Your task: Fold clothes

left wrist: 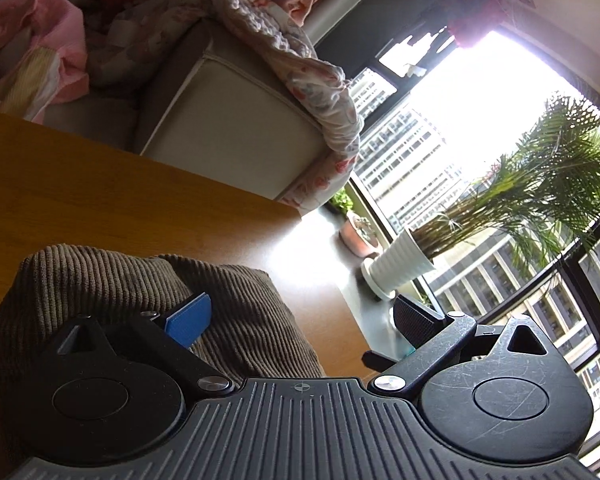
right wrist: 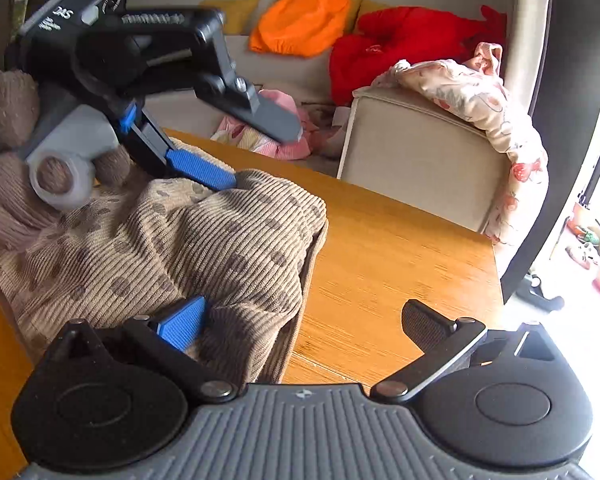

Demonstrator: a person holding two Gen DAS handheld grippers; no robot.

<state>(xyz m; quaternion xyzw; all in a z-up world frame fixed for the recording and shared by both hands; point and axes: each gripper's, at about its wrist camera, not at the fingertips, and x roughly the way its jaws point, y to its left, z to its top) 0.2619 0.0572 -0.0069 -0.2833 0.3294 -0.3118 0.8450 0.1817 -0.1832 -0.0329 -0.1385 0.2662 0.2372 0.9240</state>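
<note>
On the bench (right wrist: 400, 248), both hand-held grippers, left (left wrist: 304, 320) and right (right wrist: 304, 324), gape wide, empty. Each blue finger presses the brown corduroy garment (right wrist: 188, 240). Mid-fold, probably; next, pinch an edge.

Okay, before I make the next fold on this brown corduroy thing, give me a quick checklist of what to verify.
1. Left gripper open: ok, fingers spread wide.
2. Right gripper open: ok.
3. Blue finger pads touching the corduroy garment: ok, both grippers.
4. Cloth actually pinched: not ok, neither is closed.
5. Garment lying flat: not ok, bunched.
6. Bare wooden table beside it: ok.
</note>
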